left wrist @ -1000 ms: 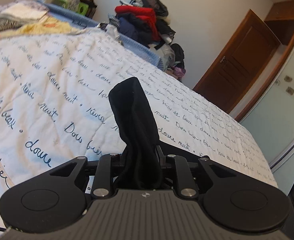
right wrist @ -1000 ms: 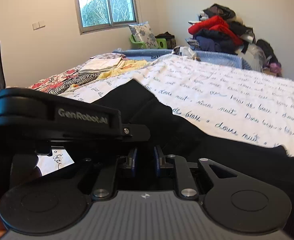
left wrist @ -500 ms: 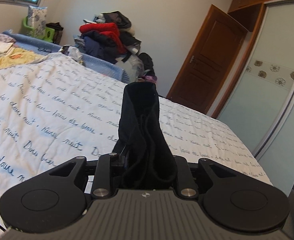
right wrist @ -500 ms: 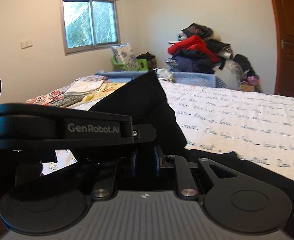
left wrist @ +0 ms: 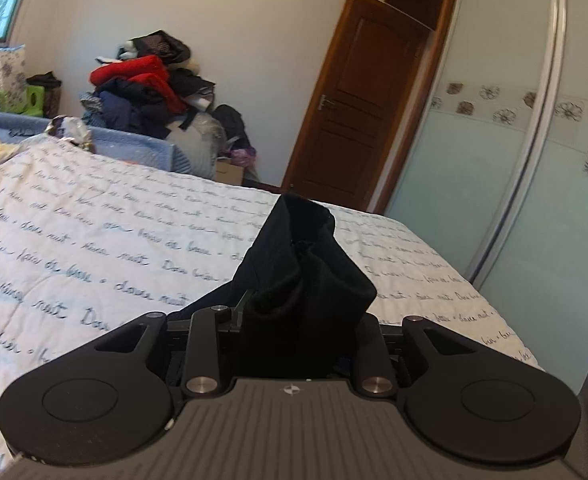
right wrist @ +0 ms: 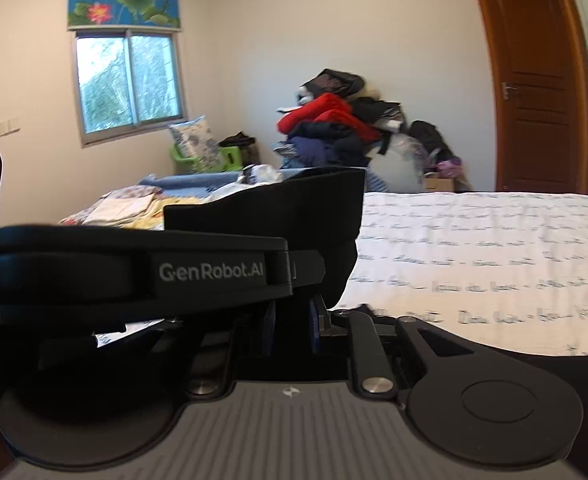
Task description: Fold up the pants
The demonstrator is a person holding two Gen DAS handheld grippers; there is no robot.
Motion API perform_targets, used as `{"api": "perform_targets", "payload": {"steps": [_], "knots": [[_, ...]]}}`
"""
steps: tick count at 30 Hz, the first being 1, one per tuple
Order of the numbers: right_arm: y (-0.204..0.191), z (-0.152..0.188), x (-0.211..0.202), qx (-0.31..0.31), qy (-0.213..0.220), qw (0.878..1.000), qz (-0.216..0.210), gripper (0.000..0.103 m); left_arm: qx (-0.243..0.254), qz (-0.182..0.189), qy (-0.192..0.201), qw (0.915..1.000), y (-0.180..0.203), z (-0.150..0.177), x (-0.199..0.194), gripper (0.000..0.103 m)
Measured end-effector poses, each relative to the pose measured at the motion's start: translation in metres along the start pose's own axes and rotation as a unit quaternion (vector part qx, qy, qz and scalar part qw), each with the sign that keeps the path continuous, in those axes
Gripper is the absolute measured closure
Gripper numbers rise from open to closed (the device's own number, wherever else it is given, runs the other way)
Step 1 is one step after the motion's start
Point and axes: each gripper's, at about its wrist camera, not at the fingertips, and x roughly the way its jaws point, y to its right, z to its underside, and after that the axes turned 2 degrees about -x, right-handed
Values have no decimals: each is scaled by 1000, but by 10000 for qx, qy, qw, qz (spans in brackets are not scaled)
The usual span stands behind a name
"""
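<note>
Pants (left wrist: 306, 280), one pair, pinched by two tongs: left (left wrist: 294, 332), right (right wrist: 292, 328).

Our bed (left wrist: 94, 240), white quilt (right wrist: 474, 240) with cursive script, our black pants (right wrist: 534, 360) partly on it, folded linens (right wrist: 122, 208) at far end.

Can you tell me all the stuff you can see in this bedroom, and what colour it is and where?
pants: one, black, bunched in both grippers above the bed
bedspread: one, white with dark writing, over the bed
clothes pile: one, red, navy and black, by the far wall
door: one, brown, right of the pile
window: one, far wall, flower blind above
left gripper: black, jaws shut on pants
right gripper: black, jaws shut on pants
</note>
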Motion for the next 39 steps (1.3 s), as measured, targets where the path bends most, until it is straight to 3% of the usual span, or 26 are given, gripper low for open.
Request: {"api": "perform_targets", "payload": {"steps": [14,30,39], "knots": [[69,23,-22,761,132,9959,463,85,693,483,-134,9963,73,34,48,70],[140,51,-40,1334,246,9870,861,85,744,856,-400,9927,126,62,100,70],[167,71,-45,1719,61,9801,994,85,818,970,-703,9894,138,82,120,69]]}}
